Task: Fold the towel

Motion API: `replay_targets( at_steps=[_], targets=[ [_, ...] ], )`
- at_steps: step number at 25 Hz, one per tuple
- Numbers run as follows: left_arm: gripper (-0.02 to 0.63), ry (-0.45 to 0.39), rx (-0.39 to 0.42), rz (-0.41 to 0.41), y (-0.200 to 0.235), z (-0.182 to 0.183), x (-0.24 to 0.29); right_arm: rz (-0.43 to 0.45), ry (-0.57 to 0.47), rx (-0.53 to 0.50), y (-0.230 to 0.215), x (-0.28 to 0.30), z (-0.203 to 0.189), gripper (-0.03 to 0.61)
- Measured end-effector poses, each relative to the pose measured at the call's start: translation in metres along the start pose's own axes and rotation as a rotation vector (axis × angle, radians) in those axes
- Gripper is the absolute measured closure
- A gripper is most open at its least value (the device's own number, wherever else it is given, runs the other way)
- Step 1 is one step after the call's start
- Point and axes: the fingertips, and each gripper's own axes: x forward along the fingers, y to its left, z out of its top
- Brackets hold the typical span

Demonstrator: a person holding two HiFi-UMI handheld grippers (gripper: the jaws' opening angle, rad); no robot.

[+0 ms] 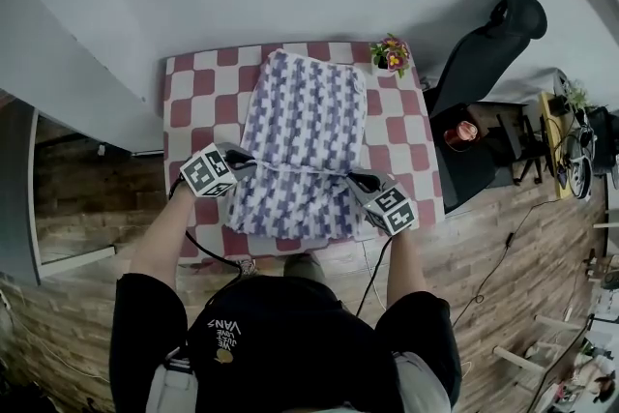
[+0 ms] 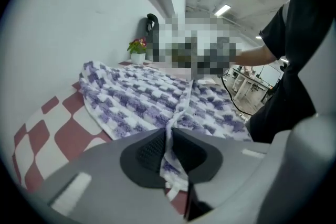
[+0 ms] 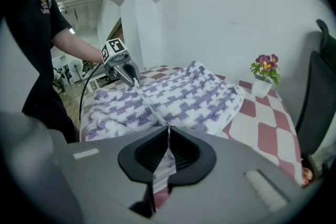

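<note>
The left gripper (image 1: pixel 251 164) and right gripper (image 1: pixel 354 177) have their fingers clenched on the towel (image 1: pixel 305 111) edge. I'd lift both evenly, keeping it taut.

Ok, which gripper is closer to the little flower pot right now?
Right. The right gripper pinches the towel at the edge on the same side as the flower pot; the left gripper pinches the opposite edge, across the towel from it.

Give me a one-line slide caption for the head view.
Left gripper and right gripper each shut on a hem of the purple-and-white patterned towel, stretched between them over the red-and-white checked table.
</note>
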Motion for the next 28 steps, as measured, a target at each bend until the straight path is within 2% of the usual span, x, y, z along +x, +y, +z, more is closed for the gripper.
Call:
replay_targets(
  at_steps=[4, 9, 14, 17, 20, 24, 28],
  targets=[
    [0.586, -0.068, -0.001, 0.023, -0.012, 0.004, -0.016, -0.067, -0.066, 0.022, 0.011, -0.015, 0.010, 0.563],
    [0.589, -0.227, 0.002, 0.092, -0.031, 0.015, -0.055, -0.154, -0.174, 0.051, 0.039, -0.047, 0.030, 0.565],
    [0.591, -0.362, 0.017, 0.163, -0.051, 0.021, -0.098, -0.241, -0.242, 0.017, 0.079, -0.080, 0.049, 0.565],
    [0.591, -0.423, 0.062, 0.163, -0.073, 0.026, -0.123, -0.296, -0.266, -0.019, 0.106, -0.104, 0.057, 0.565],
    [0.591, -0.449, 0.146, 0.151, -0.105, 0.034, -0.147, -0.349, -0.321, -0.043, 0.132, -0.142, 0.067, 0.566],
    [0.591, -0.495, 0.183, 0.164, -0.144, 0.049, -0.177, -0.375, -0.366, -0.105, 0.162, -0.193, 0.082, 0.566],
    [0.591, -0.538, 0.219, 0.220, -0.177, 0.061, -0.201, -0.343, -0.414, -0.185, 0.189, -0.232, 0.090, 0.566]
  ],
)
